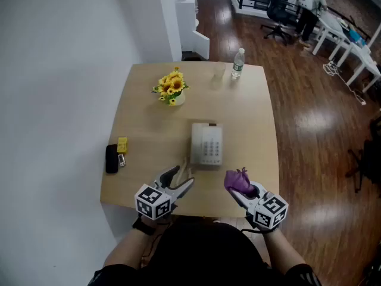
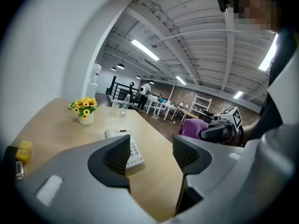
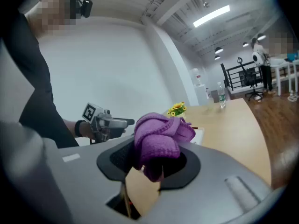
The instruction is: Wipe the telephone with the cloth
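Cloth (image 3: 161,134), soft and light, sits bunched between the closed jaws of right gripper (image 3: 152,164). Left gripper (image 2: 150,155) gapes wide, empty. Phone (image 1: 206,145) lies just ahead, between both; rigid, likely slides, so steady its body.

The person wears a black top (image 1: 208,252) whose sleeves end above the forearms, and a dark band (image 1: 144,225) on the left wrist. The left gripper (image 1: 183,177) and the right gripper (image 1: 238,186) are built alike: a pale grey moulded shell, broad fingers (image 2: 117,155) lined with black ribbed pads, a small white label on the shell, and a cube (image 1: 153,201) with black-and-white square markers.
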A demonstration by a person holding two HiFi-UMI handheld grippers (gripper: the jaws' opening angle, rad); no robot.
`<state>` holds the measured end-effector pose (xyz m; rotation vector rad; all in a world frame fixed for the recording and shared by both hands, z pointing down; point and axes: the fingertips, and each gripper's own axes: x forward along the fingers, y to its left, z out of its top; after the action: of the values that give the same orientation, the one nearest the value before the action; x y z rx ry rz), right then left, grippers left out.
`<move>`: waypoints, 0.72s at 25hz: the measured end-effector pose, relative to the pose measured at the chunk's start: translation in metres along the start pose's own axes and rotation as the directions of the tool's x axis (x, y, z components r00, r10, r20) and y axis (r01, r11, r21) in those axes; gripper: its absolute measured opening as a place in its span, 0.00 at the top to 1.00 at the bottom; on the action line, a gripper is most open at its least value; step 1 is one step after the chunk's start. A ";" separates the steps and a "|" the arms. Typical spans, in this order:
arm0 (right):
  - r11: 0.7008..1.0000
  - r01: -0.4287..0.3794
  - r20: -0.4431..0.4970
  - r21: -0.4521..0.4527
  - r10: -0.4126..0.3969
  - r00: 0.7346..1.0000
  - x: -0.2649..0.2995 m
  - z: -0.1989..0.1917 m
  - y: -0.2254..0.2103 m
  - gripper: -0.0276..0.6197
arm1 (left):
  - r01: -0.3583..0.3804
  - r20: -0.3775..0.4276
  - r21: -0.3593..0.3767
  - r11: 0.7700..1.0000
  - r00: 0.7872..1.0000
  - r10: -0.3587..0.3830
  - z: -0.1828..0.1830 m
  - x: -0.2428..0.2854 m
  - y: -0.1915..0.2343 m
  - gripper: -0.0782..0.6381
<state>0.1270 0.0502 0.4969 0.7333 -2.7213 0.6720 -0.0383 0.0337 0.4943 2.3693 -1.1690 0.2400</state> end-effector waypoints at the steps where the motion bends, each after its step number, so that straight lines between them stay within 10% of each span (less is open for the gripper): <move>1: 1.000 0.011 -0.016 -0.013 -0.011 1.000 0.013 0.002 -0.003 0.74 | 0.005 -0.009 0.006 1.000 1.000 -0.005 0.002 0.001 0.009 0.50; 12: 0.973 0.021 -0.233 -0.230 -0.076 0.970 0.158 0.018 -0.047 0.74 | 0.047 -0.088 0.019 0.999 0.995 -0.045 -0.004 0.023 0.089 0.50; 18: 0.934 -0.025 -0.411 -0.356 -0.132 0.902 0.239 0.020 -0.102 0.74 | -0.005 -0.114 -0.032 0.999 0.993 0.002 -0.015 0.037 0.117 0.50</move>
<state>-0.0234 -0.1363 0.5995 0.4983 -2.3089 0.2692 -0.1062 -0.0456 0.5606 2.2938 -1.1155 0.3504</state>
